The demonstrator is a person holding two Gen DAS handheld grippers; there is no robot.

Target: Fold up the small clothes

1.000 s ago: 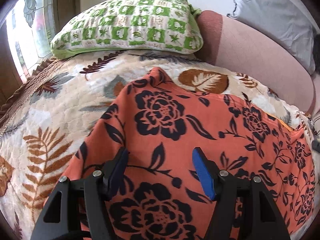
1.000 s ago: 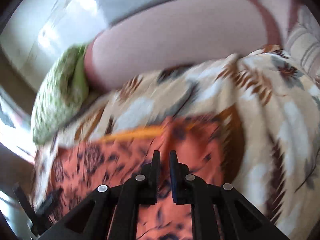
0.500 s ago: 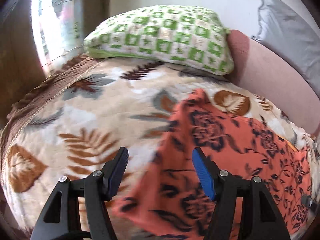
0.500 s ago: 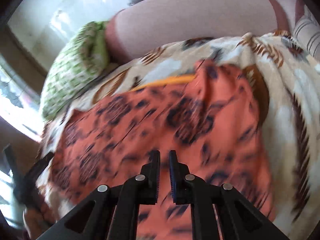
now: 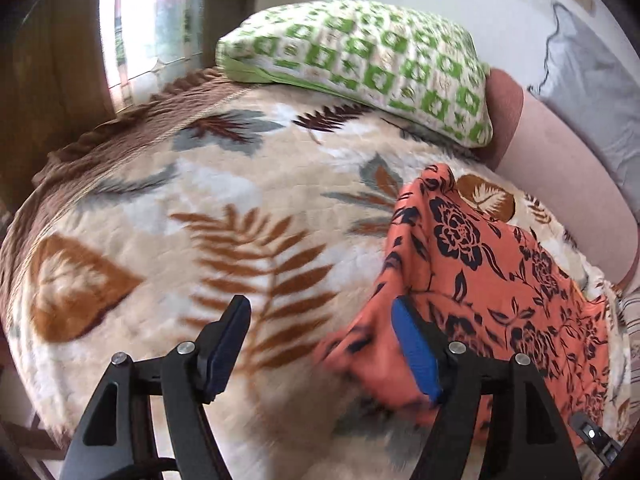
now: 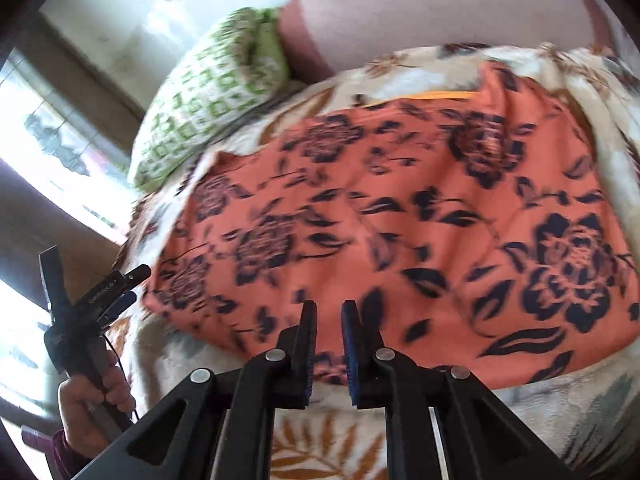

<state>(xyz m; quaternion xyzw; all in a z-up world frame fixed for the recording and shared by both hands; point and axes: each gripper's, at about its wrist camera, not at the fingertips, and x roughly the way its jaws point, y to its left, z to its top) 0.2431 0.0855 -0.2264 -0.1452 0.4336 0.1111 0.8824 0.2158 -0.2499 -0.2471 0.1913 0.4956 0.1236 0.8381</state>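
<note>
Risk ahead: your left gripper (image 5: 318, 344), fingers spread, straddles the orange floral garment (image 6: 400, 216)'s left edge; your right gripper (image 6: 329, 346), fingers nearly together, grips nothing; a loose pinch could drag the blanket (image 5: 200, 208).

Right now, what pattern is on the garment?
Orange garment with dark navy floral print; clearest in the left wrist view.

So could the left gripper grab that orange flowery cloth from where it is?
Probably yes. The left gripper is open, and the orange cloth's near corner lies right beside its right-side finger on the leaf-print blanket, with nothing between them.
</note>
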